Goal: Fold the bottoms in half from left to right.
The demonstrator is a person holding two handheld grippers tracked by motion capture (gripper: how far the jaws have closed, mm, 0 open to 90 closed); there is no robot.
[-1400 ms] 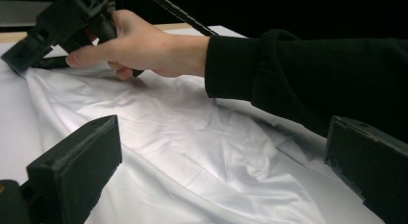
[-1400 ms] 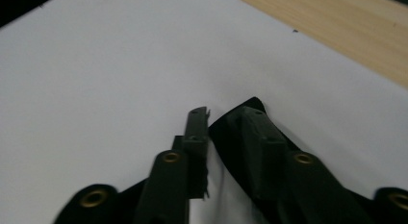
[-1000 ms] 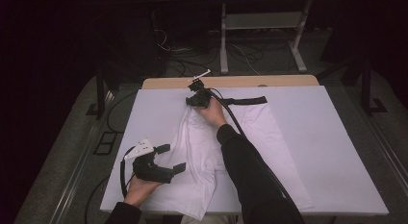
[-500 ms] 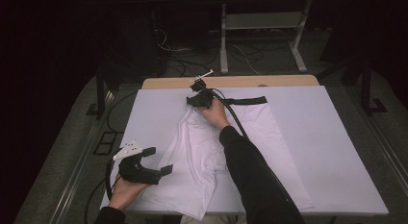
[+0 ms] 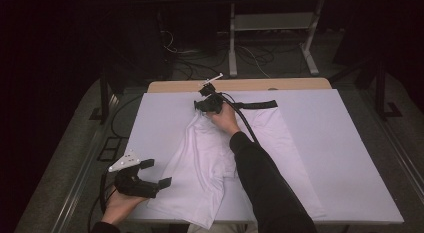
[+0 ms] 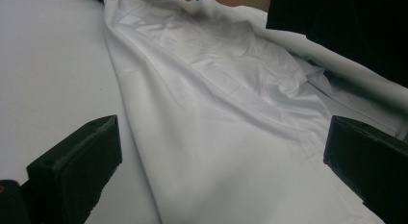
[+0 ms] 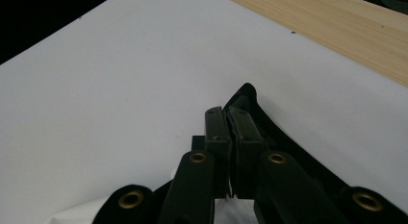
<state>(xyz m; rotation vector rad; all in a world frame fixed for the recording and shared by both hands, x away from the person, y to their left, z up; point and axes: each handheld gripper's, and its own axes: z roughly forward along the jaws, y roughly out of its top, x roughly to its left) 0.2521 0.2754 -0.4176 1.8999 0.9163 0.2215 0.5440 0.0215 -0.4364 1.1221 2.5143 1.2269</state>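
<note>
While a white garment (image 5: 210,163) lies spread lengthwise down the middle of the bench (image 5: 340,143), which is covered by a white sheet, the right tongs (image 5: 202,106) sit at the garment's far end, near the bare wooden strip (image 5: 280,84) along the bench's far edge. In the right gripper view their jaws are pressed together with a sliver of white cloth pinched between them, so they grip the garment's far end, where a black band (image 5: 257,104) runs out to the right across the sheet. The right hand (image 5: 225,118) and its dark sleeve (image 5: 265,188) reach over the garment from the near side. The left tongs (image 5: 156,174) hover at the near left corner of the bench, just beside the garment's near left edge, their jaws spread wide and holding nothing. In the left gripper view the creased white cloth runs between the two open jaws, apart from both
</note>
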